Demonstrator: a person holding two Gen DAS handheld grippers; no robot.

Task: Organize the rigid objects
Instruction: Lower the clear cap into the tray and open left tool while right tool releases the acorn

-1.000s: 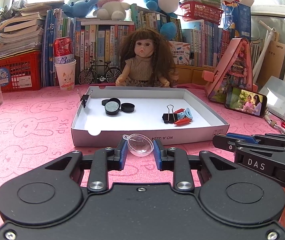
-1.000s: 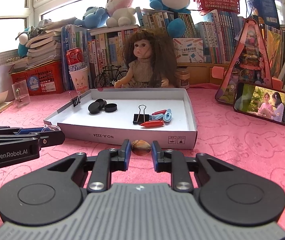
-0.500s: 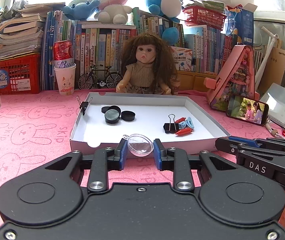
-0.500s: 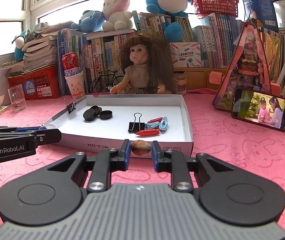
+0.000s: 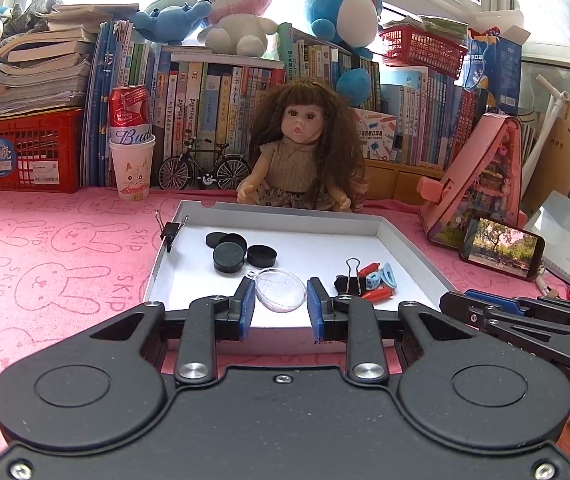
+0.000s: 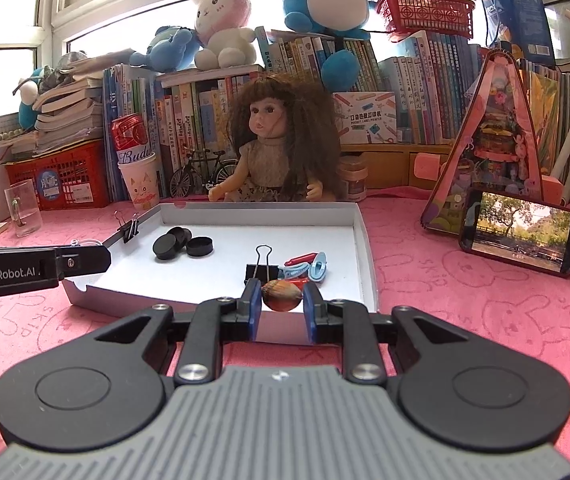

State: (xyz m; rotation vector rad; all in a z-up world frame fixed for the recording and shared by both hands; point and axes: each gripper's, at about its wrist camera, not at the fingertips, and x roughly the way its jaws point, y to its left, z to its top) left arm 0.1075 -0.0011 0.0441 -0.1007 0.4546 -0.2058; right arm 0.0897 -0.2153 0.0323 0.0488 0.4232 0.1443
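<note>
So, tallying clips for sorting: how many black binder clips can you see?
2. One binder clip is clamped on the white tray's left wall; the other lies inside the tray beside the red and blue pieces. More may be hidden.

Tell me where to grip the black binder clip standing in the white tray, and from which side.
Grip the upright wire handles of the black binder clip, probably from above. They stick up clear of its body, while the red and blue clips crowd its right side and the white tray wall blocks a low approach. Both grippers are full now, so one must unload first.
</note>
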